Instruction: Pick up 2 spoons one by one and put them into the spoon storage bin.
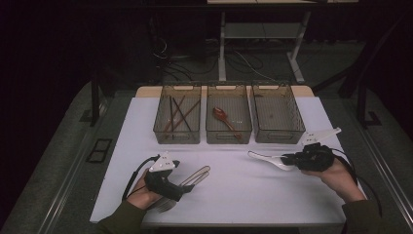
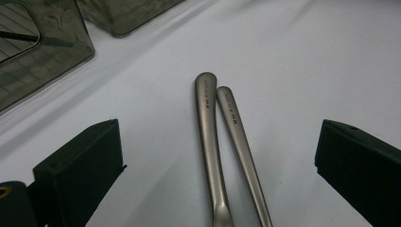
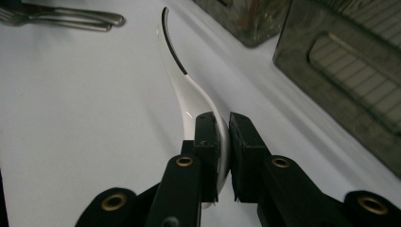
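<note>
One white spoon (image 3: 182,82) pinched in the right tool (image 3: 222,137); two metal handles (image 2: 222,142) between the spread left tool (image 2: 217,165).

Three clear plastic bins sit side by side at the far edge of the white table mat (image 1: 234,195). Left bin (image 1: 177,119): long dark chopsticks (image 1: 179,114) inside. Middle bin (image 1: 228,121): reddish-brown wooden spoon (image 1: 225,120) inside. Right bin (image 1: 276,115): contents can't be made out. Near left on the mat: two steel cutlery handles (image 2: 222,142) side by side, touching, between the left gripper (image 1: 187,184) jaws. Near right, before the right bin: white ceramic soup spoon (image 1: 265,159) clamped in the right gripper (image 1: 288,159), handle toward the left.
</note>
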Demonstrator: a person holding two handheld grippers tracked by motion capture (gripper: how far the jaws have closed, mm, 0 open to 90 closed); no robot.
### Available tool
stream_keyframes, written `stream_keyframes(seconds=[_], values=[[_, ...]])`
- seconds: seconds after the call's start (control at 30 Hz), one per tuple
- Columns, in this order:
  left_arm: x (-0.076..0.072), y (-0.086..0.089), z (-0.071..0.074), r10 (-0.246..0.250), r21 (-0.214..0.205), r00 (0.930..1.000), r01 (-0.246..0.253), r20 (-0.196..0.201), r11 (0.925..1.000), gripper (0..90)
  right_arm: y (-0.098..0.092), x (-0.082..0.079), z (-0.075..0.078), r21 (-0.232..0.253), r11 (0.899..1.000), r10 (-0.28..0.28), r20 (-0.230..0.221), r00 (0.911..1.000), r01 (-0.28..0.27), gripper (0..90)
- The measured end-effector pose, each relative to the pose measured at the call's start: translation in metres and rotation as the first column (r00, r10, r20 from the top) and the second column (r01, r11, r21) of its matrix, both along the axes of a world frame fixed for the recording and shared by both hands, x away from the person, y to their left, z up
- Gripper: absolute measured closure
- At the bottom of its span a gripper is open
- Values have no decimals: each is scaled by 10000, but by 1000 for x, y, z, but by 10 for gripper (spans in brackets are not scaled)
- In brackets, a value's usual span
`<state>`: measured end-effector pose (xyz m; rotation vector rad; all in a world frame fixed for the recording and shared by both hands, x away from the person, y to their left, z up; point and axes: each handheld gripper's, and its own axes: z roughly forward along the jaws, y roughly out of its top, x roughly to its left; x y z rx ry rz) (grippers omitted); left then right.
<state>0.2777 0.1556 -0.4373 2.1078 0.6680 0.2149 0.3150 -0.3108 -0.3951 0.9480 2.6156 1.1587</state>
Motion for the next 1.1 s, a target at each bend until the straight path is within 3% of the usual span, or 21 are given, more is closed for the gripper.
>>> stream_keyframes(seconds=[0.63,0.77,1.1], values=[[0,0,-1,-91,47,10000,92,-18,9999,7,35,37,24,296,9995,-155,503,9986,140,820],[0,0,-1,-103,69,9999,103,-23,9999,7,42,47,31,457,9984,-367,632,9973,339,821],[1,0,-1,-101,71,9999,101,-36,9999,7,72,77,43,349,9975,-652,1040,9924,619,821]])
